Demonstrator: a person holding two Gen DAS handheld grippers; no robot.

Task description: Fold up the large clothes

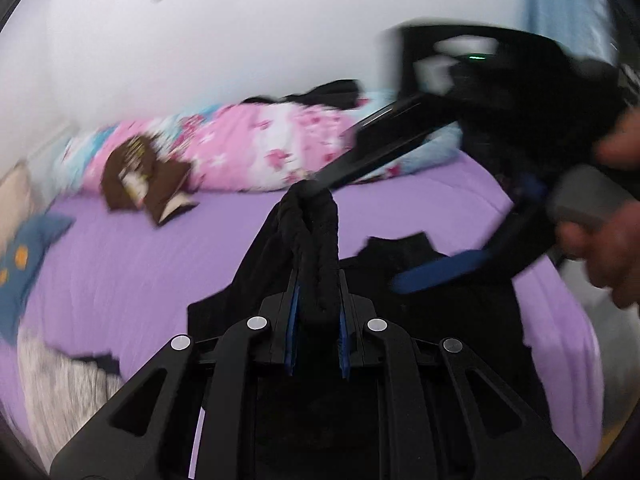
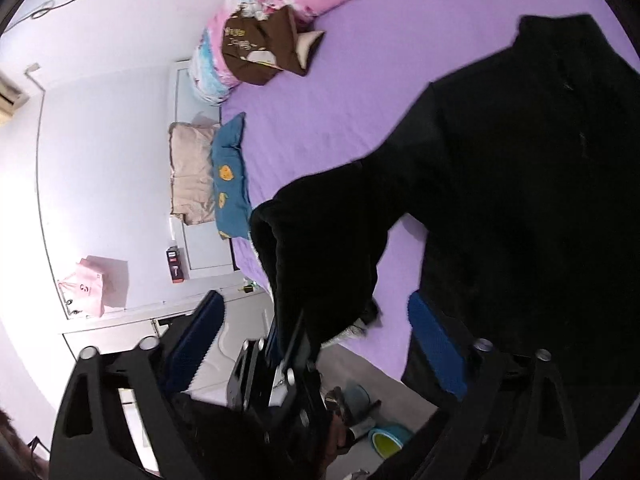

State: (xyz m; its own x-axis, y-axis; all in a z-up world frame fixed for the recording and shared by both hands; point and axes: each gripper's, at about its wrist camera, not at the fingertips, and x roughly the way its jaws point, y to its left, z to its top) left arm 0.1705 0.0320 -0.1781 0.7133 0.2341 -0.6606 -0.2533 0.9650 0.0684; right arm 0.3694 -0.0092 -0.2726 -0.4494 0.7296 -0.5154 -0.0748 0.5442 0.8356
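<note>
left wrist view: left claw (image 1: 318, 312) clamps black garment's cuff (image 1: 316, 216)

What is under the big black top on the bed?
Under the black top you can see the purple sheet poking out all around it. Whatever lies beneath its middle is covered, so that cannot be seen.

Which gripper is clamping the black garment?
The left gripper: its blue pads pinch the black garment's sleeve cuff. The right gripper stands open, empty.
</note>
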